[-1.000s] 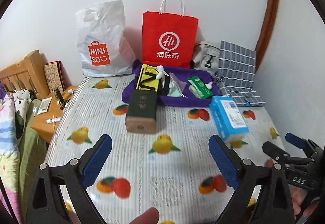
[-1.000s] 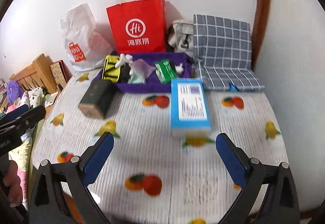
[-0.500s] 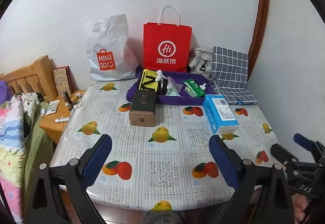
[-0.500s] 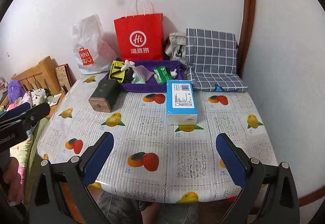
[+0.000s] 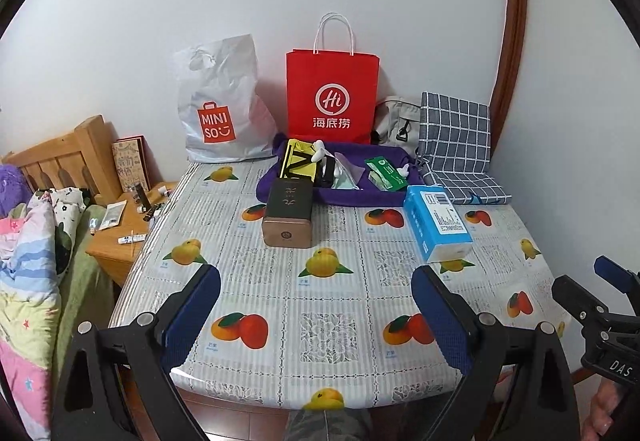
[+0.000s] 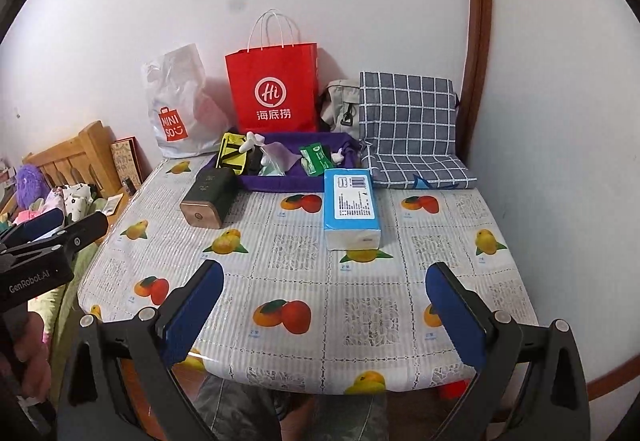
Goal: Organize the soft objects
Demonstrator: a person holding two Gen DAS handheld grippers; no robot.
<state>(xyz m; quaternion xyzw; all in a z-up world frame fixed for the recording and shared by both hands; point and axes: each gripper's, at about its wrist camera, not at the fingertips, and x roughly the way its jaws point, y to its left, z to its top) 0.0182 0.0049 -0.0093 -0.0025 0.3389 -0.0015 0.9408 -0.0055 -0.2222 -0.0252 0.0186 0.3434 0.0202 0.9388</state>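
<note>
Two grippers hang before you at the near edge of the table [image 5: 340, 353], both with jaws spread wide and nothing between them. Your left gripper [image 5: 316, 315] sits over the near-left part of the fruit-print tablecloth; your right gripper [image 6: 324, 307] sits over the near-right part.

Going left to right along the far side of the table: a white MINISO plastic bag [image 5: 218, 109] leans on the wall, then a red paper bag [image 5: 332, 97] stands upright beside it. Just in front of the red bag lies a purple cloth tray [image 5: 352, 197] holding a yellow-and-black pouch [image 5: 296, 163], a green packet [image 5: 386, 175] and small white pieces you cannot make out clearly. A dark rectangular box [image 5: 288, 213] lies touching the tray's near-left edge. Right of it, a blue tissue pack [image 6: 352, 207] lies on the cloth, well apart from both grippers. Behind it a grey pouch [image 6: 340, 105] rests against the wall, and at the far right a grey checked cushion [image 6: 408, 129] is folded against the corner.
</note>
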